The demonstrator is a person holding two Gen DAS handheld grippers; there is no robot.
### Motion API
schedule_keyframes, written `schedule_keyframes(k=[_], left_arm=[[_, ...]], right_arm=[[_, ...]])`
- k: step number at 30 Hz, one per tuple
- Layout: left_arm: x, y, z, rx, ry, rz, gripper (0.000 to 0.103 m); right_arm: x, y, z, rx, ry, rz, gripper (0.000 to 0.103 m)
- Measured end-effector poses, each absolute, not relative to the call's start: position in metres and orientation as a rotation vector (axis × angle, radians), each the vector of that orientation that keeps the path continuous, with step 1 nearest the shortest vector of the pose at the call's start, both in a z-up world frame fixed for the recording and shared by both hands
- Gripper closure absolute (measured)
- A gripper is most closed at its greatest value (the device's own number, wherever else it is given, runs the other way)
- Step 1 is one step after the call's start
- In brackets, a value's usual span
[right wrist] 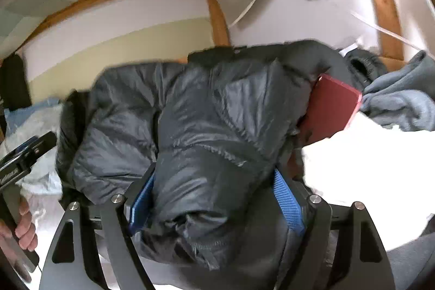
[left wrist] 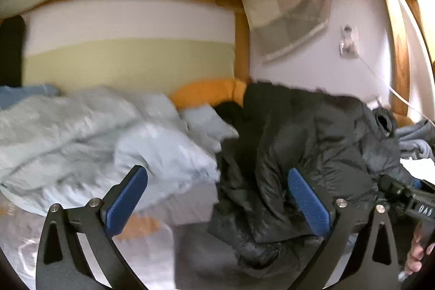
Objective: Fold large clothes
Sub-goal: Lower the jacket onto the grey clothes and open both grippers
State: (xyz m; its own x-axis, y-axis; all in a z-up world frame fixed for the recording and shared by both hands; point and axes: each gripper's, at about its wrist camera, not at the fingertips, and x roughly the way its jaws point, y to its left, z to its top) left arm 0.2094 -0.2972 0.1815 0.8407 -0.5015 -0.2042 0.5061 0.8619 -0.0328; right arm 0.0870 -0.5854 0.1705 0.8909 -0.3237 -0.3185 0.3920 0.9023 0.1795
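A black puffer jacket (left wrist: 307, 143) lies bunched on the bed, right of centre in the left wrist view. My left gripper (left wrist: 217, 195) is open and empty, its blue pads (left wrist: 125, 203) wide apart just in front of the jacket's lower edge. In the right wrist view the jacket (right wrist: 206, 110) fills the middle. My right gripper (right wrist: 214, 195) is shut on a thick fold of it, its blue pads (right wrist: 288, 200) pressed on both sides. The right gripper also shows at the right edge of the left wrist view (left wrist: 407, 203).
A light blue duvet (left wrist: 89, 137) is heaped on the left of the bed. An orange cushion (left wrist: 209, 94) sits by the wall. A red flat object (right wrist: 331, 108) lies under the jacket's right side, next to grey clothing (right wrist: 402, 99). Wooden bunk posts (left wrist: 242, 45) frame the bed.
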Motion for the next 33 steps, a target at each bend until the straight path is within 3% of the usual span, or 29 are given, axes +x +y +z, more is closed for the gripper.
schedule_keyframes(k=[2, 4, 16, 22, 33], left_arm=[[0.199, -0.288, 0.189, 0.030, 0.178, -0.521, 0.000], [0.184, -0.277, 0.195, 0.047, 0.143, -0.502, 0.000], [0.105, -0.202, 0.207, -0.004, 0.019, -0.488, 0.000], [0.091, -0.176, 0.183, 0.014, 0.064, -0.419, 0.000], [0.113, -0.145, 0.089, 0.026, 0.156, -0.327, 0.000]], right_arm=[[0.073, -0.579, 0.180, 0.240, 0.232, -0.393, 0.013], [0.062, -0.569, 0.193, 0.201, 0.195, -0.422, 0.000], [0.011, -0.477, 0.222, 0.045, 0.137, -0.401, 0.000], [0.001, -0.436, 0.192, 0.084, 0.147, -0.301, 0.000], [0.023, -0.388, 0.112, 0.058, 0.192, -0.262, 0.000]])
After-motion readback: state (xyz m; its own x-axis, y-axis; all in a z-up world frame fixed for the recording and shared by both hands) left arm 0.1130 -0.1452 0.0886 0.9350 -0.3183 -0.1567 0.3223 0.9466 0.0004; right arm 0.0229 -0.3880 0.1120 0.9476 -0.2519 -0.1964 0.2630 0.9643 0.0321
